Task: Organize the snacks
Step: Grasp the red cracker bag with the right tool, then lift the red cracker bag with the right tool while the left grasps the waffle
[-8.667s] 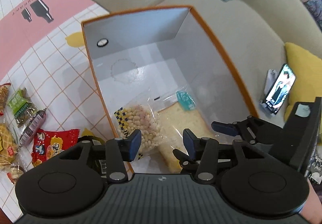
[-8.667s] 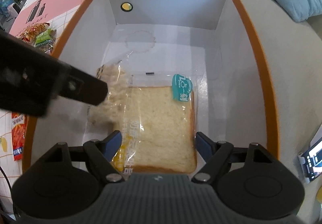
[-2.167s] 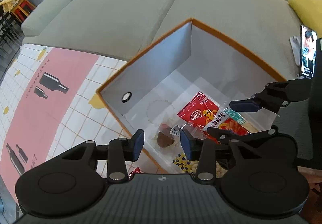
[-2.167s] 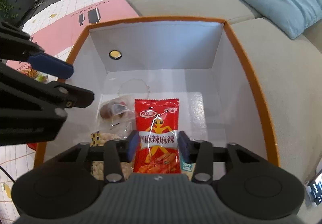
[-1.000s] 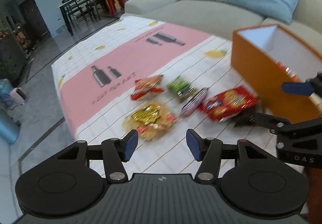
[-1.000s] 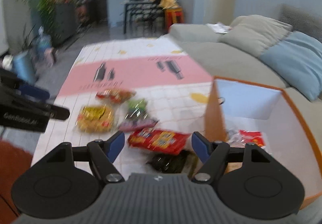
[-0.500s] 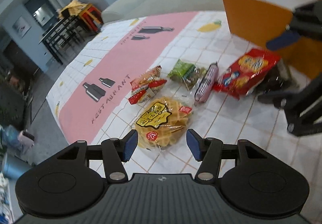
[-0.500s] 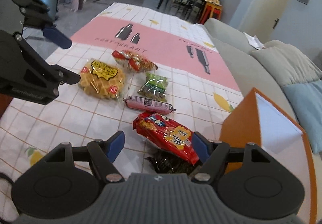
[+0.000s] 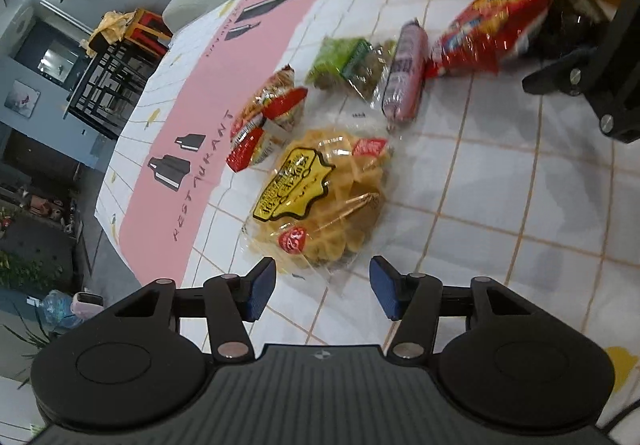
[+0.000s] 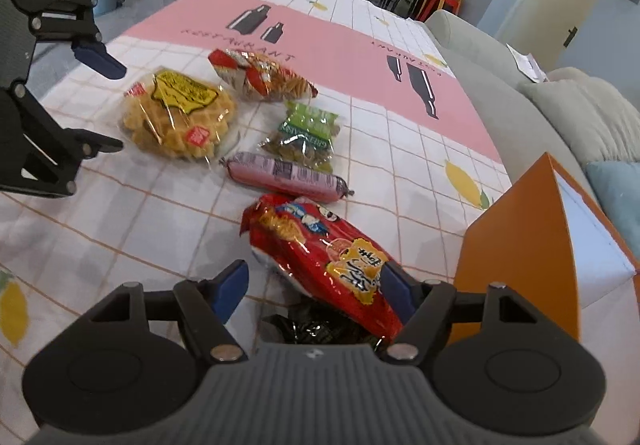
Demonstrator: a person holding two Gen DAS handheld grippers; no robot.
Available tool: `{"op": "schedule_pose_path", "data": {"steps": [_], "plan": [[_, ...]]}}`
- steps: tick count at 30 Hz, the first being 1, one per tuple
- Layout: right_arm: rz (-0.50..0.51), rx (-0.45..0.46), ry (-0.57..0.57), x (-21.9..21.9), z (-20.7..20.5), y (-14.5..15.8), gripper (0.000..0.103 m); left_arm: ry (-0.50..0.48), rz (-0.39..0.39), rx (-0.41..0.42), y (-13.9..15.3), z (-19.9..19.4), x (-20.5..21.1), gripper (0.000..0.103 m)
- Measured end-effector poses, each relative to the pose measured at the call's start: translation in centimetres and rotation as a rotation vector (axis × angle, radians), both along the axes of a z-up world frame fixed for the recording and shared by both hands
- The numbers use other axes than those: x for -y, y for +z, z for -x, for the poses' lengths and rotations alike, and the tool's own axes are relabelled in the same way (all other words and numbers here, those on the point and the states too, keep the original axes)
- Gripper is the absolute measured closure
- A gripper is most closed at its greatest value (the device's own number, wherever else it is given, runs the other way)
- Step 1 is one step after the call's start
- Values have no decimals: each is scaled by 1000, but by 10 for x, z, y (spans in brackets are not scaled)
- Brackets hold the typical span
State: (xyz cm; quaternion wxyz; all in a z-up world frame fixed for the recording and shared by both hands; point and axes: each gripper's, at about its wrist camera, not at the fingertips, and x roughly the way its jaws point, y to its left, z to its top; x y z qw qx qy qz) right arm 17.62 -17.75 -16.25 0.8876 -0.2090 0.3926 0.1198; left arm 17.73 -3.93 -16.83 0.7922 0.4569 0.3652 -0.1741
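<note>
Orange box beside us; our right tongs gape around the red packet, left tongs wide, narrowing, empty before the waffles. Slippery film could slip out.

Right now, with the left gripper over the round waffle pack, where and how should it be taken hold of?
Best guess: pinch the loose clear wrapper edge nearest the left gripper, coming down from above at the near side. The waffle pack lies flat on the tablecloth and looks wider than the open jaws, so spanning the whole disc seems unlikely; the crinkled film margin offers a thin lip.
</note>
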Motion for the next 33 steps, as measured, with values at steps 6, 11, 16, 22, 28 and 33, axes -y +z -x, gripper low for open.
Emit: {"op": "schedule_pose_path", "data": {"steps": [6, 11, 16, 22, 28, 33], "plan": [[73, 14, 33, -9, 1, -10, 31, 18, 10, 7, -2, -2, 3, 64], [111, 51, 16, -7, 2, -11, 52, 51, 45, -2, 0, 3, 3, 78], [107, 59, 17, -6, 4, -8, 57, 85, 80, 2, 9, 6, 7, 94], [92, 95, 15, -8, 10, 7, 68, 149, 166, -7, 29, 9, 5, 96], [50, 120, -1, -6, 19, 25, 69, 225, 294, -51, 57, 17, -1, 98], [6, 152, -6, -7, 32, 47, 76, 249, 348, -49, 79, 28, -2, 100]]}}
